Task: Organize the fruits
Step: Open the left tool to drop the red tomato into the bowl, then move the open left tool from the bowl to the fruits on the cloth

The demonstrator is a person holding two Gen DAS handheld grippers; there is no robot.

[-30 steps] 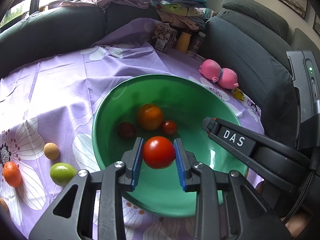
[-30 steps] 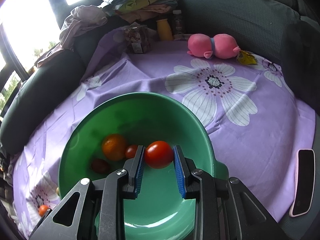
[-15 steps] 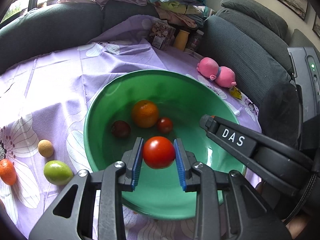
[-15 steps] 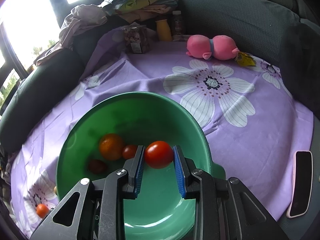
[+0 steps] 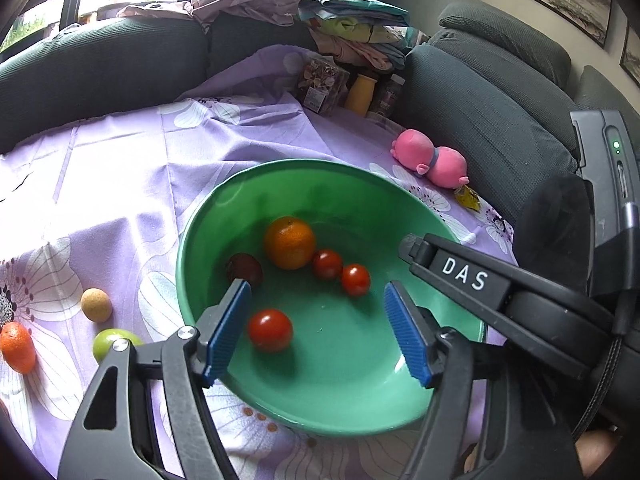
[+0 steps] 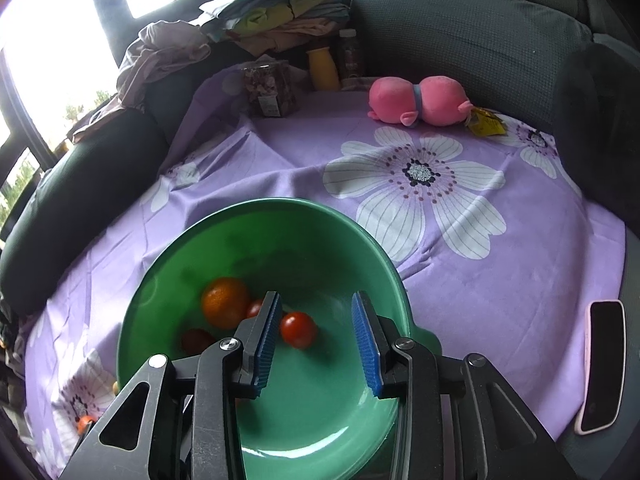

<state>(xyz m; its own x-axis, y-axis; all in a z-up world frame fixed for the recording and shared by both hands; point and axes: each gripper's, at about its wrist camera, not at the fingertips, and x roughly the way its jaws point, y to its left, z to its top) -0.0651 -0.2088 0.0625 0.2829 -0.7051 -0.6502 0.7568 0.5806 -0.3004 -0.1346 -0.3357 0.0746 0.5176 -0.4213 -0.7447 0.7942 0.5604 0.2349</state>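
- At the left edge of the left wrist view, a small orange fruit (image 5: 17, 346), a tan round fruit (image 5: 96, 305) and a green lime (image 5: 110, 342) lie on the purple flowered cloth (image 5: 120, 184) over the table, all outside the bowl.
- The left tongs (image 5: 318, 330) fill the lower middle of that view, blue pads wide apart and holding nothing, poised over the green bowl (image 5: 248, 184).
- Between those pads, close to the left one, a red tomato (image 5: 270, 330) sits on the bowl floor, touching neither pad.
- Further up in the bowl: a dark reddish fruit (image 5: 244, 268), an orange (image 5: 289, 243), and two small tomatoes (image 5: 327, 264) (image 5: 355, 279) side by side.
- The right tongs (image 6: 318, 340), in the lower middle of the right wrist view, are also spread and empty above the bowl; a small tomato lies just beside the left pad.
- In the upper right of both views, a pink plush toy (image 6: 418, 100) rests on the cloth near the sofa (image 6: 460, 28).
- A phone (image 6: 602, 366) lies at the right edge of the right wrist view.
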